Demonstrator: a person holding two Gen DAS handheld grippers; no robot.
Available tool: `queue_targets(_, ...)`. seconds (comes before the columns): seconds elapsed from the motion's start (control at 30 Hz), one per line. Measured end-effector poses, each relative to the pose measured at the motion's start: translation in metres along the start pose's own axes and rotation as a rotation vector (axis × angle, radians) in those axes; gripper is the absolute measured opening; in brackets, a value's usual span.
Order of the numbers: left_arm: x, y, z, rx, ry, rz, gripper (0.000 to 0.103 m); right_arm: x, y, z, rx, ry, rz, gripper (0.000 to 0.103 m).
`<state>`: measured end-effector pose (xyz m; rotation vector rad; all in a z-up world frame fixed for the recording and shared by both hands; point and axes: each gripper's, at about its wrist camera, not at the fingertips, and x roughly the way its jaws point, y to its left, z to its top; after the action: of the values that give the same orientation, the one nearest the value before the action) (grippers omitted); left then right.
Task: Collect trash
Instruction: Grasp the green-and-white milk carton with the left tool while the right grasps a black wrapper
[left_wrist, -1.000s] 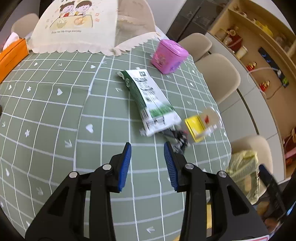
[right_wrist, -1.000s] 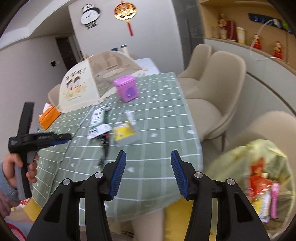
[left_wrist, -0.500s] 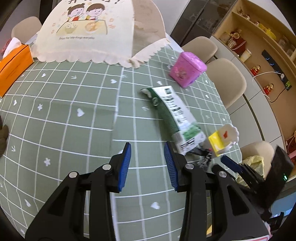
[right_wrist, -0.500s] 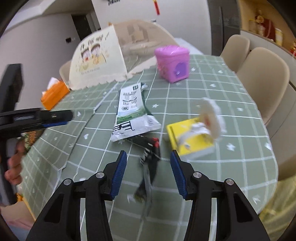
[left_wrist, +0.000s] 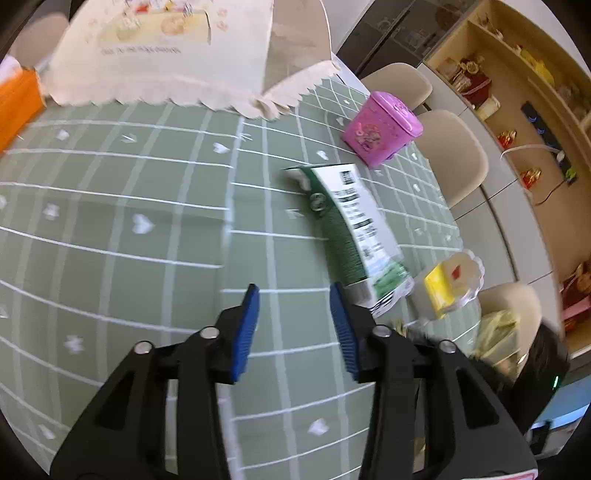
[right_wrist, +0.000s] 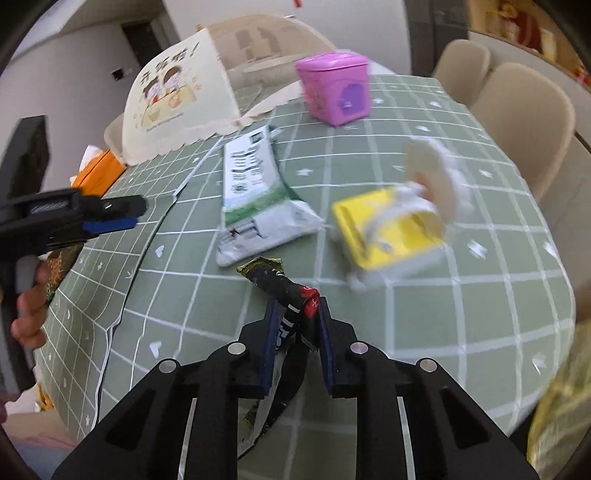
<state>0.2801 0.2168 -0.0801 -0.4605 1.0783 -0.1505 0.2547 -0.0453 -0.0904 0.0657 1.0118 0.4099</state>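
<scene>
A black snack wrapper with a red patch (right_wrist: 280, 288) lies on the green checked tablecloth (right_wrist: 424, 317). My right gripper (right_wrist: 295, 306) is closing on it, and its blue pads press the wrapper from both sides. Beyond it lie a green-and-white pouch (right_wrist: 255, 192) and a yellow box in a clear plastic tray (right_wrist: 391, 236). My left gripper (left_wrist: 293, 291) hangs over bare cloth with its jaws opening and nothing between them. The pouch (left_wrist: 354, 229) lies just right of its right finger, and the yellow box (left_wrist: 448, 291) is farther right. In the right wrist view a hand holds the left gripper (right_wrist: 129, 214) at the left.
A pink tin (left_wrist: 380, 129) stands at the back of the table beside a cream mesh food cover (left_wrist: 166, 55). An orange tissue box (left_wrist: 14, 103) sits far left. Beige chairs (right_wrist: 524, 122) line the right side. A yellow-green trash bag (right_wrist: 561, 406) hangs past the table's near right edge.
My right gripper came down from beside the table onto the cloth and closed around the black wrapper. My left gripper slid across the table, leaving the pouch to its right, and opened slightly.
</scene>
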Motion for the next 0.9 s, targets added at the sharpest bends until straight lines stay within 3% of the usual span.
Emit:
queue_targets(0.17, 0.031, -0.019, 0.021, -0.086, 0.023, -0.084, 0.046, -0.025, -0.02, -0.013, 0.079, -0.026, -0.039, 0.02)
queue_targets(0.37, 0.061, -0.066, 0.048, -0.045, 0.003, 0.062, 0.046, -0.042, -0.033, -0.023, 0.116, -0.047, -0.066, 0.02)
queue_targets(0.63, 0.094, -0.097, 0.062, -0.009, 0.016, 0.24, 0.053, -0.052, -0.043, -0.027, 0.098, -0.057, -0.064, 0.02)
queue_targets(0.77, 0.108, -0.097, 0.054, 0.0, 0.073, 0.264, 0.053, -0.055, -0.051, -0.028, 0.099, -0.066, -0.046, 0.02)
queue_targets(0.9, 0.102, -0.089, 0.044, -0.029, 0.102, 0.23, 0.052, -0.058, -0.058, -0.027, 0.097, -0.074, -0.024, 0.02)
